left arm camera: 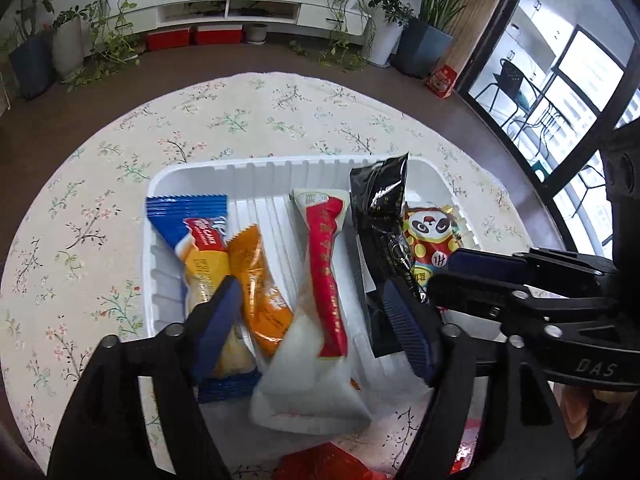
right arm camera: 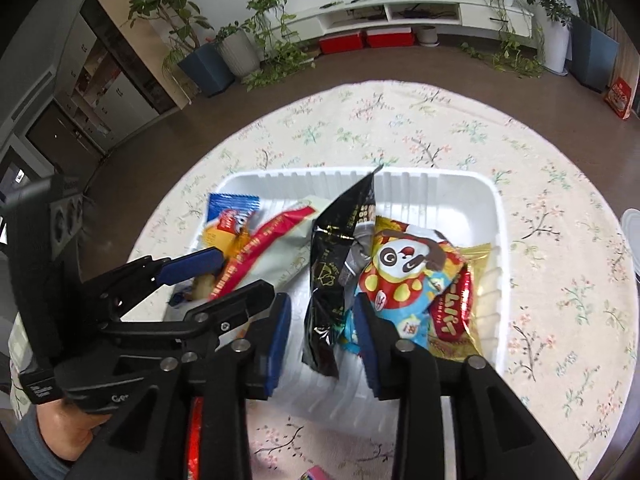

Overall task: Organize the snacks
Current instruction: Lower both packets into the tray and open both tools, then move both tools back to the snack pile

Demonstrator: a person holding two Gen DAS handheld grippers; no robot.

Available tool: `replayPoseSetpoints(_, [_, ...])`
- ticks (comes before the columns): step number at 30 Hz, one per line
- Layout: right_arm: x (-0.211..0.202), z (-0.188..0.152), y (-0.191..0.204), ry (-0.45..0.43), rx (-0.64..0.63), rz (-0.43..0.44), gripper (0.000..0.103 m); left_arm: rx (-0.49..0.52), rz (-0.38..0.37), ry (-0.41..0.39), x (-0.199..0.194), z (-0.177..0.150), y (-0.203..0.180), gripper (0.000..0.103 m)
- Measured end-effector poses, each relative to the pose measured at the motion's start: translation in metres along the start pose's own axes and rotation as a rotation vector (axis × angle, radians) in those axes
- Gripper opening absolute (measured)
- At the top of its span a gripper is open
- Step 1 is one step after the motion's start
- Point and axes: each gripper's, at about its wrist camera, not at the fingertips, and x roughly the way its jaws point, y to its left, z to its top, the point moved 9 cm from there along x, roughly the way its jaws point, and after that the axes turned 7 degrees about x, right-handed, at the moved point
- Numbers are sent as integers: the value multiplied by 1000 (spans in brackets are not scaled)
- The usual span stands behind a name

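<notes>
A white ribbed tray [left arm camera: 256, 164] [right arm camera: 440, 174] on the round table holds several snack packets. In the left wrist view, from left to right, lie a blue cake packet [left arm camera: 188, 224], an orange packet [left arm camera: 256, 280], a white-and-red packet [left arm camera: 324, 264], a black packet [left arm camera: 380, 208] and a panda packet [left arm camera: 428, 228]. My left gripper [left arm camera: 312, 320] [right arm camera: 224, 280] stands wide open over the orange and white-and-red packets, its pads pressing on neither. My right gripper [right arm camera: 324, 336] [left arm camera: 444, 272] is open, with the lower end of the black packet [right arm camera: 340, 240] loose between its pads, beside the panda packet [right arm camera: 404, 272].
A floral cloth [left arm camera: 240, 120] covers the table. A red packet [left arm camera: 328, 460] lies at the near edge, outside the tray. A gold-and-red packet [right arm camera: 460, 312] sits under the panda packet. A white object [right arm camera: 632, 236] shows at the table's right edge. Potted plants line the far wall.
</notes>
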Motion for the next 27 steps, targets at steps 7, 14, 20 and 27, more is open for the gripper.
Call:
replayPoseSetpoints(7, [-52,-4,8,-87,5,48,63,-36,-18,-80,-42,9,-2,97])
replayPoseSetpoints(14, [-110,-30,9,-167,4,125,71,-5,-33,-235,-111,17,-16,102])
replayPoseSetpoints(20, [-150,-80,9,-215,-8,188,80,124,2,-342,-185,-8,-36,103])
replayPoseSetpoints(27, [-170,-153,1,-201,-72,185,81,183,-68,-261,-217,-109,-48,103])
